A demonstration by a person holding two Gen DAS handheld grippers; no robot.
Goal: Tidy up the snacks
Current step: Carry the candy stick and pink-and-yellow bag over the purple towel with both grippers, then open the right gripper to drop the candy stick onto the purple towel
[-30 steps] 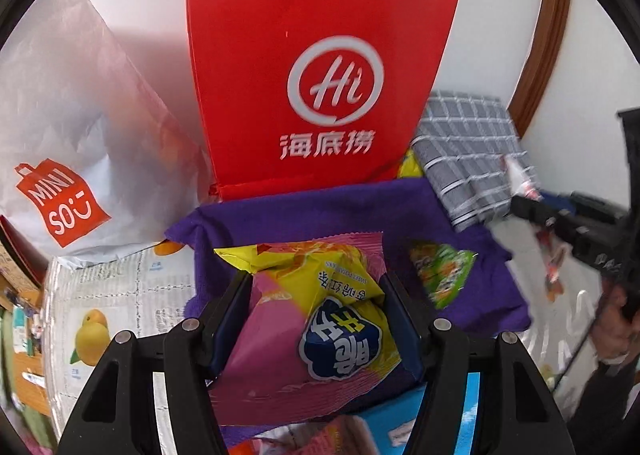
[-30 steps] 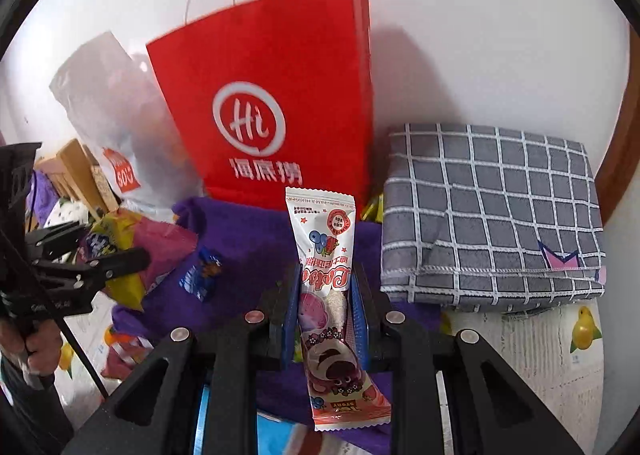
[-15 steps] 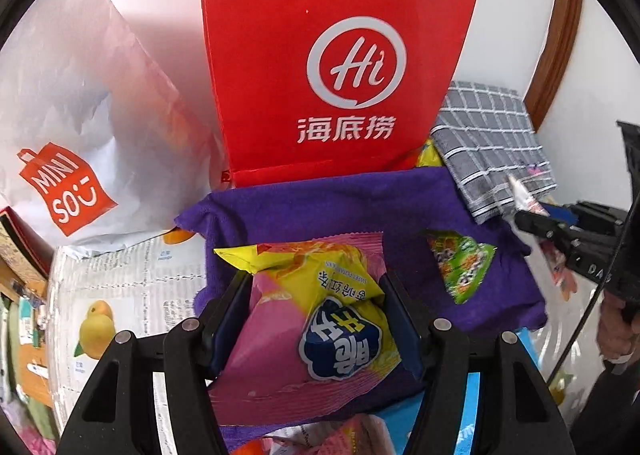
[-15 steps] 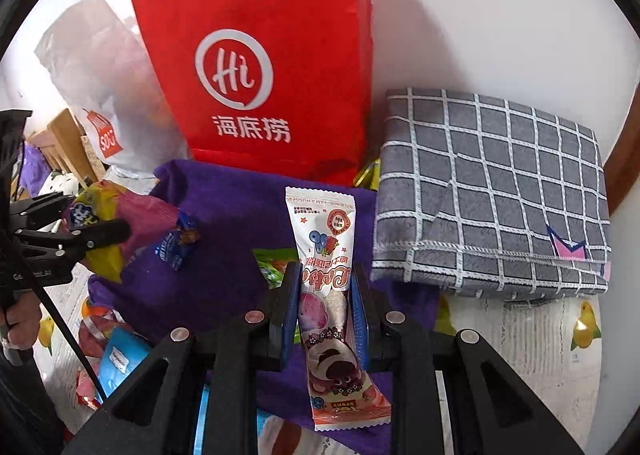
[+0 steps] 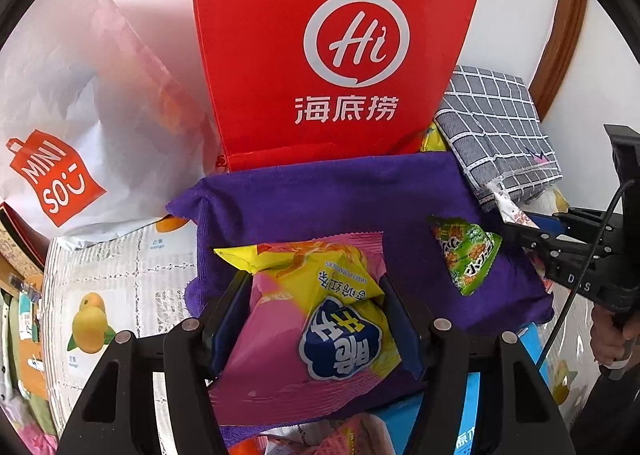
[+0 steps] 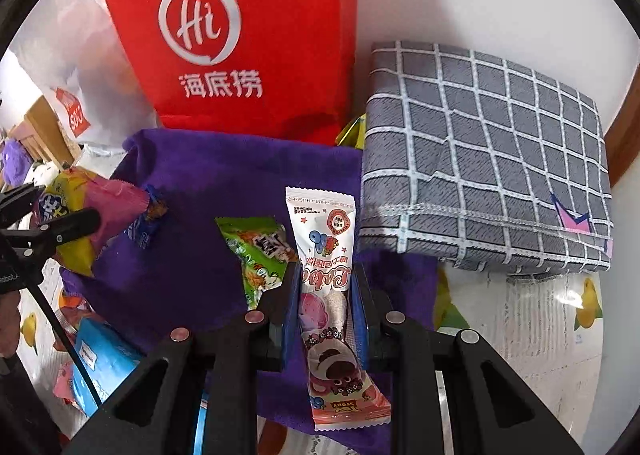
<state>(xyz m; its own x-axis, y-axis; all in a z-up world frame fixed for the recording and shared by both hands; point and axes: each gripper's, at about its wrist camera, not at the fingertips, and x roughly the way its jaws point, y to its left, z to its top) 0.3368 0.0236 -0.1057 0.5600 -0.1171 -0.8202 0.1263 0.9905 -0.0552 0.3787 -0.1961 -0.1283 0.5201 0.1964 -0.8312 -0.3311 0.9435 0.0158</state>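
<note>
Right wrist view: my right gripper (image 6: 324, 307) clamps a pink bar (image 6: 328, 287) above the purple cloth (image 6: 192, 175); left gripper (image 5: 316, 319) grips chips (image 5: 320, 315) (I'd lay each flat, apart).

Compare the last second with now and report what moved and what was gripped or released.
The right hand-held gripper came down toward the purple towel, carrying the pink bear snack stick; the green snack packet now shows beside it. Nothing was picked up or released. The left hand-held gripper barely moved and still clamps the pink and yellow chip bag. The red bag and grey checked cloth stayed put.
</note>
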